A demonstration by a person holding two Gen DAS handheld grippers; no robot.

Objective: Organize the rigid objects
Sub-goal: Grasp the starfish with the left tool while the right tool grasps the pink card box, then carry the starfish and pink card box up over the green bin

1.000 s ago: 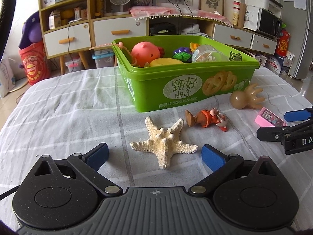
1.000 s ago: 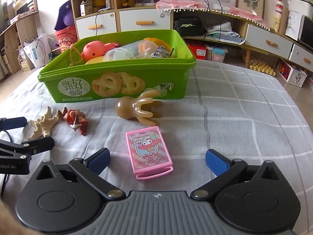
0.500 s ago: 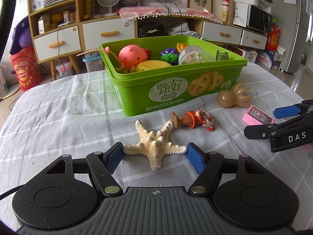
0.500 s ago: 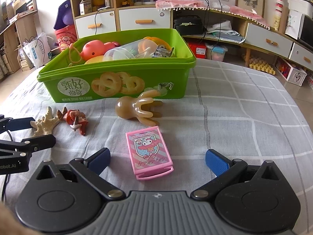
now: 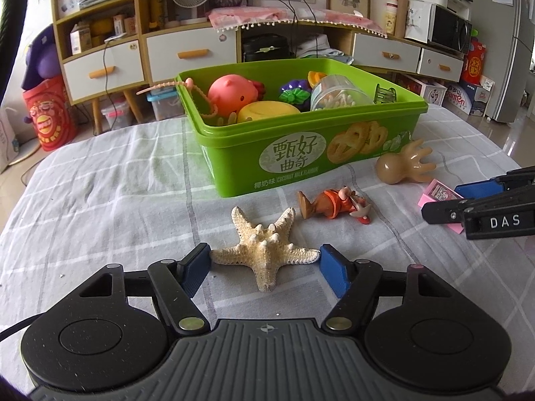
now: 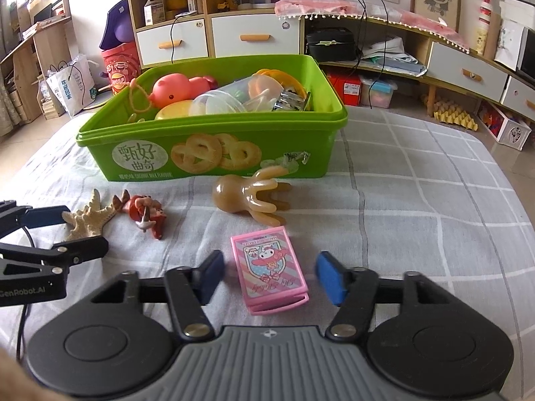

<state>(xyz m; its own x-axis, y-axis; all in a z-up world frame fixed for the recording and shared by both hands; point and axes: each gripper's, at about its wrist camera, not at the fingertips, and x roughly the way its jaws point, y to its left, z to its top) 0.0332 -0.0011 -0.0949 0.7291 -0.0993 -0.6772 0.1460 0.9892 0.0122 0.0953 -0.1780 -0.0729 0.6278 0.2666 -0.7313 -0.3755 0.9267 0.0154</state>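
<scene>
A pale starfish [image 5: 264, 247] lies on the checked cloth, and my left gripper [image 5: 264, 265] is shut on it, one blue pad against each side arm. In the right wrist view a pink card box [image 6: 269, 264] lies between the fingers of my right gripper [image 6: 267, 274]. Its jaws are closing, with a small gap showing on both sides of the box. The green cookie tub [image 5: 234, 167] stands behind, holding several toys. A small orange figure [image 5: 334, 202] and a tan octopus toy [image 5: 398, 167] lie in front of it.
The bed's checked cloth [image 6: 418, 200] stretches to the right of the tub. My right gripper's fingers [image 5: 444, 210] reach in from the right edge of the left wrist view. Shelves and drawers [image 5: 187, 56] stand beyond the bed.
The left jaws closed in until their pads met the starfish's arms. The right jaws stayed wide, then narrowed around the pink box. Neither hand shifted.
</scene>
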